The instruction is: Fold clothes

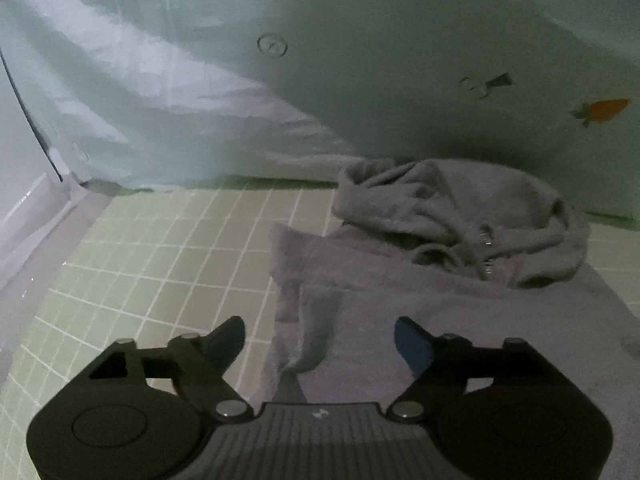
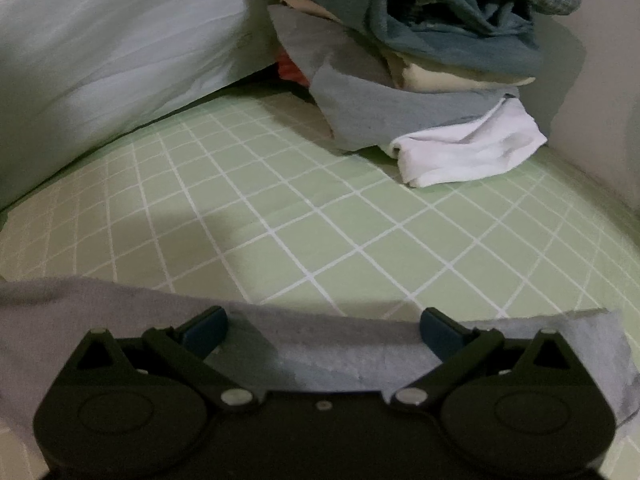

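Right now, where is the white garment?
In the right wrist view, the white garment lies upper right on the green checked sheet, at the foot of the pile of clothes, partly under a grey-blue piece.

A home bedroom: green grid-patterned bedsheet (image 2: 320,216), carrot-print pillow (image 1: 360,60), heaped clothes (image 2: 432,52).

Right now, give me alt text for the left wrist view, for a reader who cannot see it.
A grey zip hoodie lies on a green grid-patterned sheet, hood bunched at the far end. The left gripper is above its near edge, jaws open and holding nothing. Behind is pale bedding printed with carrots.
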`<state>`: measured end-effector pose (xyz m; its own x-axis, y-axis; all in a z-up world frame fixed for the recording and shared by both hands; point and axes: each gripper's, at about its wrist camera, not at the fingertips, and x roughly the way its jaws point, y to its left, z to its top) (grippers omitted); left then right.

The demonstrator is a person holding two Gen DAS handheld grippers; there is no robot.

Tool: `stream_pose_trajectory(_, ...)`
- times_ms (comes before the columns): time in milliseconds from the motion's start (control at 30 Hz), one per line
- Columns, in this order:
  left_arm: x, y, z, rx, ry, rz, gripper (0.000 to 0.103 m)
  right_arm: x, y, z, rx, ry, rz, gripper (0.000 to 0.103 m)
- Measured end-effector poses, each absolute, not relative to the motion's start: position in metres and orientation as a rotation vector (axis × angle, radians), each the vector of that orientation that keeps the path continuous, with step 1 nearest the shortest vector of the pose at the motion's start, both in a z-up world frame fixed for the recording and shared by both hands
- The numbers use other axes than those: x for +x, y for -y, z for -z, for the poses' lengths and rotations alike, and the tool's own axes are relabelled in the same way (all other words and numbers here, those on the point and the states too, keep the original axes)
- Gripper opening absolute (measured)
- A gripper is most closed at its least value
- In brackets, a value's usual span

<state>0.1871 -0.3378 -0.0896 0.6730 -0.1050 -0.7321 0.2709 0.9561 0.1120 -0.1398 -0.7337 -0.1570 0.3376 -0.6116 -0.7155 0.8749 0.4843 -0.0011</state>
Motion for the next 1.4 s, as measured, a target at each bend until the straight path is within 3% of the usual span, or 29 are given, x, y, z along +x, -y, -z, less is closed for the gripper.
stream_pose_trajectory(433, 0.094, 0.316, 0.039, 0.162, -0.667, 0.199, 0.091, -0.195, 0.739, 0.145, 0.459, -0.723, 1.023, 0.103)
stream_pose_trajectory(800, 0.025, 0.296, 0.046, 0.135, -0.729, 0.164, 0.091, -0.272, 0.753, 0.147, 0.473, -0.766, 1.119, 0.103)
stream_pose_trajectory(1133, -0.001, 0.302, 0.055, 0.154, -0.781, 0.183, 0.091, -0.278, 0.749, 0.147, 0.498, -0.749, 1.129, 0.103)
stream_pose_trajectory(1200, -0.004, 0.302, 0.056, 0.155, -0.787, 0.194, 0.091, -0.277, 0.747, 0.145, 0.478, -0.75, 1.08, 0.09)
stream_pose_trajectory(1233, -0.005, 0.302, 0.056, 0.157, -0.789, 0.202, 0.091, -0.277, 0.743, 0.142, 0.448, -0.74, 1.054, 0.055)
stream_pose_trajectory(1267, -0.006, 0.303, 0.055, 0.163, -0.789, 0.21, 0.091, -0.275, 0.739, 0.139, 0.418, -0.739, 1.045, 0.011)
stream_pose_trajectory(1400, -0.002, 0.3, 0.055, 0.171, -0.802, 0.205, 0.091, -0.262, 0.727, 0.138, 0.322, -0.791, 1.029, 0.007)
